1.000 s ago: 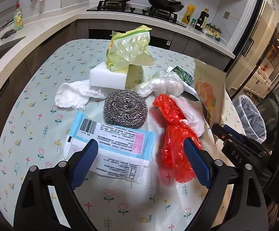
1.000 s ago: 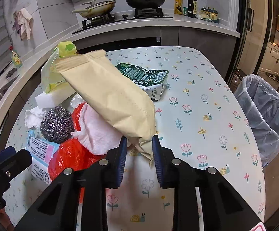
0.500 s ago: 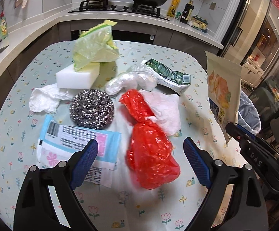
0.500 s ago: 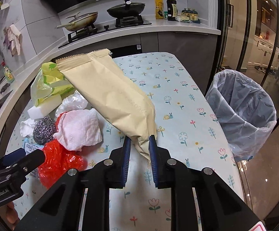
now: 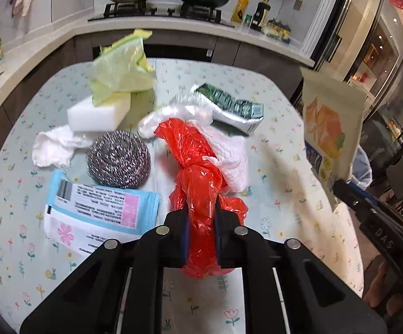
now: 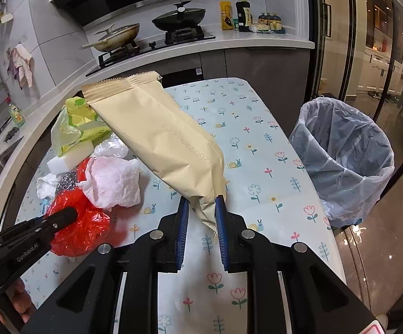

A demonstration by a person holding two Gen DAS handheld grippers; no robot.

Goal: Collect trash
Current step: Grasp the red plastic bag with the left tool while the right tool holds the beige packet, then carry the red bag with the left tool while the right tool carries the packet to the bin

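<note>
My left gripper (image 5: 201, 222) is shut on a crumpled red plastic bag (image 5: 198, 172) that lies on the table; the bag also shows in the right wrist view (image 6: 81, 222). My right gripper (image 6: 201, 217) is shut on the bottom corner of a beige snack bag (image 6: 159, 139) and holds it upright above the table; its printed side shows in the left wrist view (image 5: 329, 128). A bin lined with a clear bag (image 6: 343, 156) stands off the table's right edge.
On the flowered tablecloth (image 5: 279, 117) lie a steel scourer (image 5: 118, 158), a white sponge (image 5: 95, 114), a yellow-green bag (image 5: 123, 69), white tissues (image 5: 229, 158), a blue label packet (image 5: 98, 206), a green wrapper (image 5: 229, 105). Kitchen counter with stove (image 6: 157, 41) behind.
My left gripper moved forward and closed on the red bag. My right gripper carried the beige bag further right, toward the bin.
</note>
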